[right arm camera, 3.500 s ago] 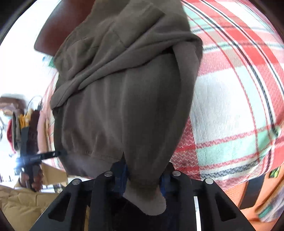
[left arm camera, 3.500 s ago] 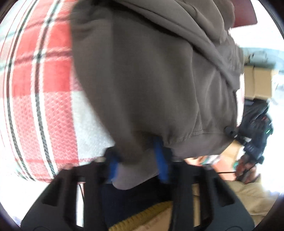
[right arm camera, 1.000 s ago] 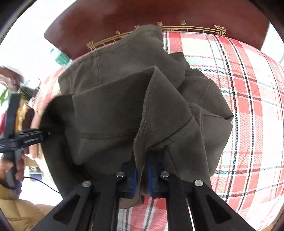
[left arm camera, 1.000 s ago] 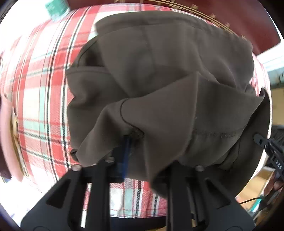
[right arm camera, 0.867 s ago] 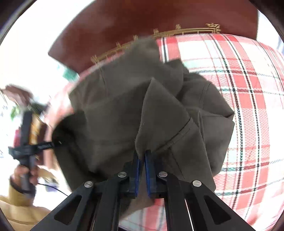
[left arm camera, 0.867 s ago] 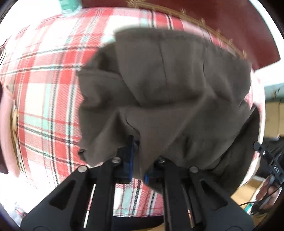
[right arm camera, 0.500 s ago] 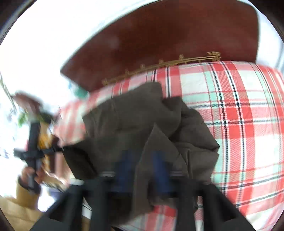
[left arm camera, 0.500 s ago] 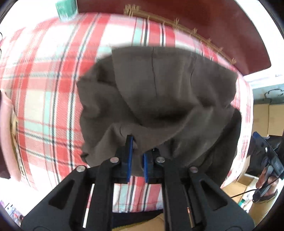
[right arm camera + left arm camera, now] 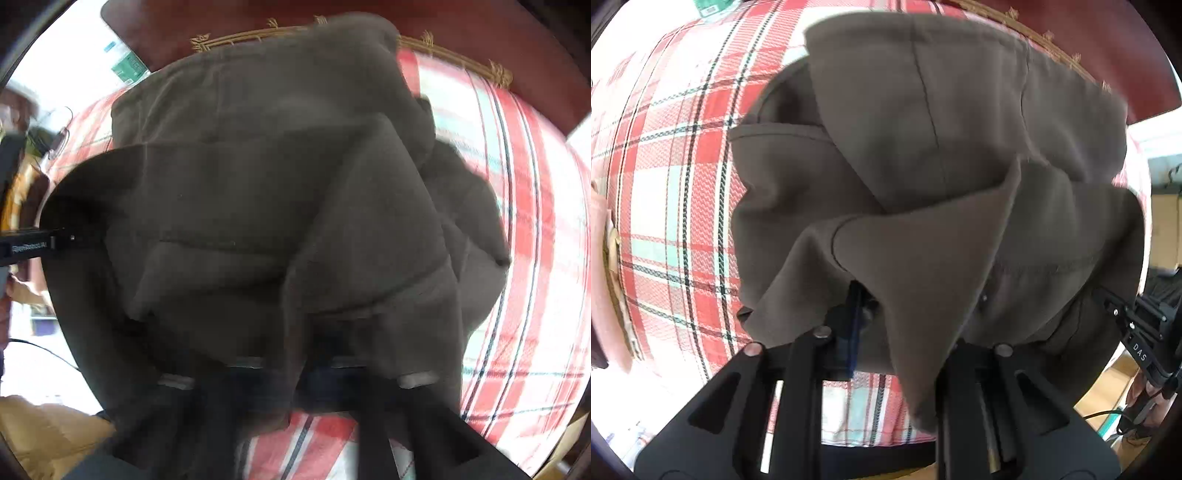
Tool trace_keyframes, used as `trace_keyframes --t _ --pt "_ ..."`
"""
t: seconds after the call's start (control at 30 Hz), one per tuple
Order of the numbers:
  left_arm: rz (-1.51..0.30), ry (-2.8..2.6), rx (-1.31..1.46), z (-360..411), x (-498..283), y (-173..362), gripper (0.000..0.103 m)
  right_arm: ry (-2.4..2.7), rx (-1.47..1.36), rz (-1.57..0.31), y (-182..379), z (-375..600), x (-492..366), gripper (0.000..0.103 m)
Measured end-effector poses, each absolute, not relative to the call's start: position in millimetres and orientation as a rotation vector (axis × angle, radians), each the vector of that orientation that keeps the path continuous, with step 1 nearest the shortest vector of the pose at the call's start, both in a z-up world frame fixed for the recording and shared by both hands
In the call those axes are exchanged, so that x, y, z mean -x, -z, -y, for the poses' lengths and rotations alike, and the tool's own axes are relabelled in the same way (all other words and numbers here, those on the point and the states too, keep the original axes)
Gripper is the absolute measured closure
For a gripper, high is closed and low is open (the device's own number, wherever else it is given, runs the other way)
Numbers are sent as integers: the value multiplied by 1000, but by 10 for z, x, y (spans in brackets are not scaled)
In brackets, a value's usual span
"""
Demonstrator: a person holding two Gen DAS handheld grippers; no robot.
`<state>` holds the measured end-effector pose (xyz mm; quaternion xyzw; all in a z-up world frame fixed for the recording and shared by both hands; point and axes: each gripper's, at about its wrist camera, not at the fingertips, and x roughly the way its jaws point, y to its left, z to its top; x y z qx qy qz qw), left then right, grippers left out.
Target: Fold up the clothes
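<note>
Brown clothing, a thick garment (image 9: 923,155), hangs bunched from both grippers over a bed. From the left wrist camera, the left gripper (image 9: 886,325) points down and is clenched on a fold of the cloth: one blue finger pad (image 9: 854,325) shows pressed against the fabric, while the other finger is hidden under a flap that droops down over it. From that pinched fold the cloth fans upward and outward in heavy creases, with a stitched seam running across the flap on the right and a straight seam down the broad panel above. At the right edge of this view the right gripper (image 9: 1137,332) pokes out from behind the garment, with part of a hand (image 9: 1141,391) below it. The right wrist camera gives a blurred picture: the right gripper's jaws have just swung wide and come together again, and they now grasp a ridge of the same garment (image 9: 280,206), which drapes down between and over the fingers and hides the tips. At the left edge of that view the left gripper (image 9: 44,243) meets the cloth's dark edge. Beneath the garment lies a red, white and pale green plaid bedspread (image 9: 676,192), and beyond it stands a dark red headboard (image 9: 229,18) with a gold trim. A tan cardboard box (image 9: 1163,225) sits past the bed on the right.
</note>
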<state>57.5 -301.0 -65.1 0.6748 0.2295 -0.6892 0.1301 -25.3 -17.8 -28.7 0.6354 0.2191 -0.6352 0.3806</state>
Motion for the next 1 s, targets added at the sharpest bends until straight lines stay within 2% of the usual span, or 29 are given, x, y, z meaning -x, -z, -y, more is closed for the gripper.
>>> trace_keyframes --t 0.23,0.27,0.33,0.37,0.43,0.5,0.6,0.7,0.87,1.0 --pt "-989 2006 -1835 3544 -569 402 91 1696 -1578 -125 -364 -215 890 101" --pt "-1032 1998 -1832 3608 -544 397 91 1718 -1569 -102 -423 -243 997 101" --pt "-1040 1979 -1864 3648 -463 465 91 1762 -1534 -156 -508 -232 1111 94" --pt "-1039 1967 -1879 3653 -444 499 91 1749 -1501 -200 -547 -215 1094 89" --pt "-1037 1941 -1909 3663 -407 568 91 1716 -1393 -342 -625 -125 936 45" --pt "-1010 1954 -1932 3652 -406 595 90 1681 -1211 -570 -684 4 674 35" --pt "-975 1969 -1941 3598 -453 609 90 1529 -921 -963 -630 86 236 29" --pt "-914 1999 -1944 3544 -481 588 90 1392 -690 -1251 -476 79 -6 28" --pt "-813 2041 -1965 3454 -519 545 90 1025 -288 -1593 -162 67 -308 28" --pt "-728 2066 -1981 3385 -483 519 90 658 29 -1724 104 82 -561 27"
